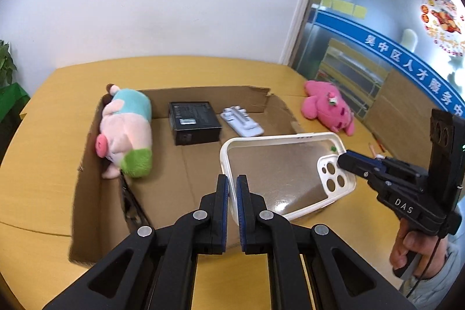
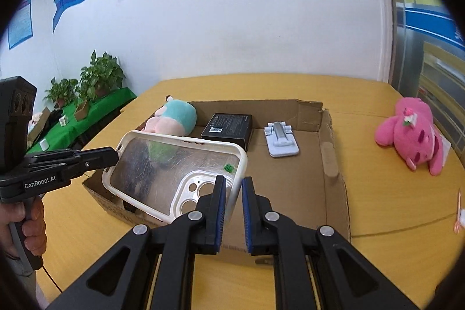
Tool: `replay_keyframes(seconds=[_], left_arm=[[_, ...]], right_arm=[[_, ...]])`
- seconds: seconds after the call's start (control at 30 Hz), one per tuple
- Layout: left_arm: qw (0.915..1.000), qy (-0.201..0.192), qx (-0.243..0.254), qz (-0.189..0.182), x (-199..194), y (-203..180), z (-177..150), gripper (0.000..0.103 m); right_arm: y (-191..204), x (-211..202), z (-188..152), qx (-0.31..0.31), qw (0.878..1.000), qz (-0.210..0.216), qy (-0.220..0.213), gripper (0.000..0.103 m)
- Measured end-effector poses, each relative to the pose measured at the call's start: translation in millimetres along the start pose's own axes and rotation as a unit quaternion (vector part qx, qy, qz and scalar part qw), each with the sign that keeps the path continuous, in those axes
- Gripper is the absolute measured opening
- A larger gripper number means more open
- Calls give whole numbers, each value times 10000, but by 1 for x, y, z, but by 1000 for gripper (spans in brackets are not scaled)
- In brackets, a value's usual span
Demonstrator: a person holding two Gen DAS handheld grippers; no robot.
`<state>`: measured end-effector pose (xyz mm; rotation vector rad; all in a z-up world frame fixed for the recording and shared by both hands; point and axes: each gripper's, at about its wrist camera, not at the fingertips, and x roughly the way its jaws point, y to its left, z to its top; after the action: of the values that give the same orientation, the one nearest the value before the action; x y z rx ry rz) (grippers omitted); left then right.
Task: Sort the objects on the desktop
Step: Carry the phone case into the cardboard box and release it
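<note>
so far, inside cardboard box (image 2: 328, 164): pig plush (image 1: 125, 132), black box (image 1: 194, 121), white stand (image 1: 241, 121). phone case (image 1: 284, 173) above box, pinched by left tool (image 1: 232, 191) and right tool (image 2: 232, 193). pink plush (image 2: 409, 135) remains outside box, on table (image 2: 377, 252).

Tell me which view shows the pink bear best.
The right wrist view: the pink bear lies whole and unobstructed on the table, flower visible. The left wrist view shows it smaller and farther off, beyond the box.
</note>
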<state>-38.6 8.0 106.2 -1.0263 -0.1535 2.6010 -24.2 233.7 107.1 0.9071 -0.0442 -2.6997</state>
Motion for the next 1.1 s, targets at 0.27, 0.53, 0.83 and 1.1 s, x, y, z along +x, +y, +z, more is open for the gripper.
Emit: replay_keyframes(seconds=[0.27,0.53,0.83,1.1], left_arm=[[9949,777,-203,618,59,37,4,4],[9825,1586,-433,881,108,57,-7,4],[9682,2161,-336,1218,132,64,-22,4],[9682,2226,-437,1059,134,66,-27,6]], right_arm=[[14,68,20,-124,9972,198,716,10],[14,123,8,-41,9869,133,1608,10],[16,168,-11,-8,9695,80,2451,10],[15,176,-22,-78,9684,-19,2491,10]])
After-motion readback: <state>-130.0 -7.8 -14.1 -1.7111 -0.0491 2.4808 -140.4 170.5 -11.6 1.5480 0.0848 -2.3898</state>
